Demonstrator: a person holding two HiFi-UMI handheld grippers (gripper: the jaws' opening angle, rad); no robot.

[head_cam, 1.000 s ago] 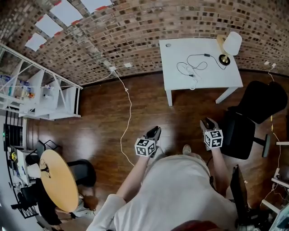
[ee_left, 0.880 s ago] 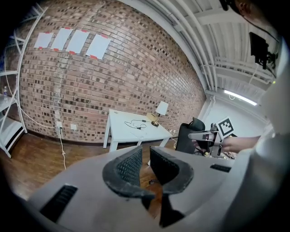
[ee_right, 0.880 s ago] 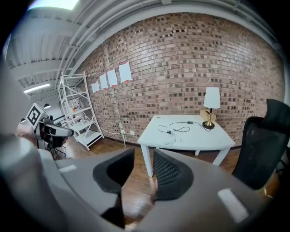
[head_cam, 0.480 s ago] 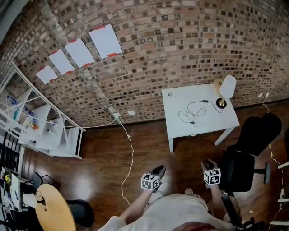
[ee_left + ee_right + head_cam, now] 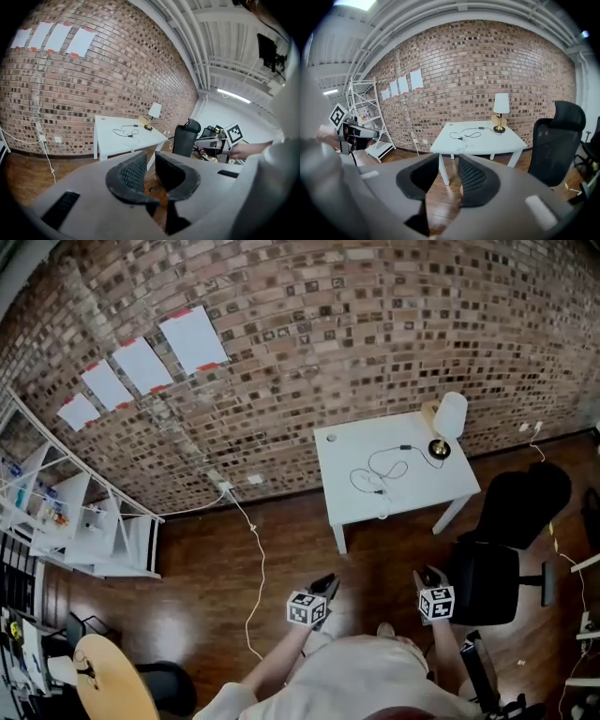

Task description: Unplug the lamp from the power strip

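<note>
Looks like a loft-type office: bare brick wall w/ paper sheets taped up, white desk, black office chair, shelving rack, wood floor, exposed ceiling pipes.

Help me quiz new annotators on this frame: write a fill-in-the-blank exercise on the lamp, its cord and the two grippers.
1. The lamp stands on a white ____ against the brick wall.
2. The cord lying loosely coiled near the lamp is ____ in colour.
3. The left gripper and the right gripper are both open and hold ____.
4. Just right of the right gripper stands a black office ____.

Missing words: table; black; nothing; chair.
</note>
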